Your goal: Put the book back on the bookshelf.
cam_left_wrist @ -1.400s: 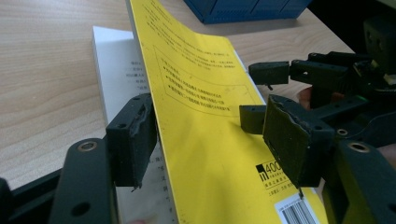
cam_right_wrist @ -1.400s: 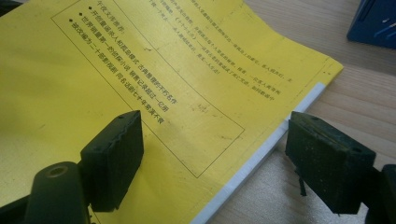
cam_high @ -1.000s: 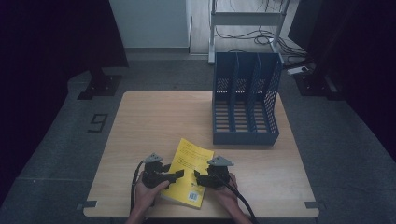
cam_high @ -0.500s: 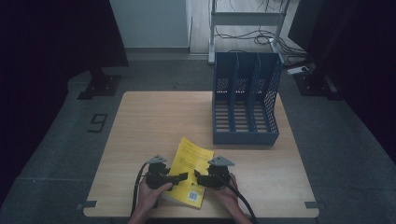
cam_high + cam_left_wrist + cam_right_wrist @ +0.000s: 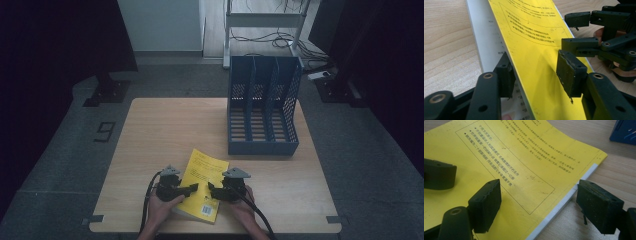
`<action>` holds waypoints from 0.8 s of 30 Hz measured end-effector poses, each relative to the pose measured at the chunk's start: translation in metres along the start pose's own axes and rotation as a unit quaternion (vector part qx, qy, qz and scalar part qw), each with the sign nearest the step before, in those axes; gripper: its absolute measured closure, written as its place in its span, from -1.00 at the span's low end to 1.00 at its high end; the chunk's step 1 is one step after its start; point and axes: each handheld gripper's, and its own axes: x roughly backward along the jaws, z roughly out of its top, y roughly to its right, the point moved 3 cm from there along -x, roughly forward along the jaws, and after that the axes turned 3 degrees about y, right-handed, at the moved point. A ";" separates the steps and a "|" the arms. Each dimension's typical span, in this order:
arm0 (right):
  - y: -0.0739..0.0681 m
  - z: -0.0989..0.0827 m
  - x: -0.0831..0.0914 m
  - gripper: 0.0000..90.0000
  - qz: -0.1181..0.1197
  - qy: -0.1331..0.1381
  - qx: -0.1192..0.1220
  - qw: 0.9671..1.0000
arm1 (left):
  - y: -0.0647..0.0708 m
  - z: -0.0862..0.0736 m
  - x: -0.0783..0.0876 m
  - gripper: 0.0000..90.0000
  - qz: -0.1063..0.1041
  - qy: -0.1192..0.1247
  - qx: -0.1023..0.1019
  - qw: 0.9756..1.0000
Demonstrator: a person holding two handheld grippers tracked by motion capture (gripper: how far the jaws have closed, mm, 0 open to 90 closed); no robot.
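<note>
A yellow book (image 5: 202, 172) lies flat near the table's front edge, its cover printed with black text. My left gripper (image 5: 194, 188) reaches in from the book's left side. In the left gripper view the book (image 5: 536, 50) runs between its jaws, one at the white page edge and one over the cover, with a gap left. The left gripper (image 5: 535, 72) has just been closing its jaws around that edge. My right gripper (image 5: 211, 188) comes from the right. Its jaws straddle the book's (image 5: 511, 150) other edge, and the right gripper (image 5: 539, 202) stands open.
A blue three-slot file rack (image 5: 262, 110) stands at the back right of the wooden table (image 5: 160, 130), with its corner (image 5: 624, 131) in the right gripper view. Dark floor surrounds the table, and a metal shelf frame (image 5: 265, 20) stands behind it.
The left hand has shifted slightly at the book's left edge. The right hand and the book stay where they were.
</note>
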 end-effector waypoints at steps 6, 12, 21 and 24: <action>0.000 0.000 0.000 -0.55 0.000 -0.001 0.001 1.000 | -0.007 0.002 -0.002 0.20 0.003 0.008 0.001 1.000; 0.000 0.000 0.000 -0.55 0.000 -0.002 0.003 1.000 | -0.008 0.002 -0.002 0.26 0.016 0.019 -0.003 1.000; 0.000 0.000 0.000 -0.55 0.000 -0.002 0.002 1.000 | -0.002 0.003 0.000 0.45 0.011 0.025 -0.018 0.999; 0.000 0.000 0.000 -0.55 0.000 -0.002 0.002 1.000 | -0.002 0.003 0.001 0.51 0.009 0.029 -0.016 0.999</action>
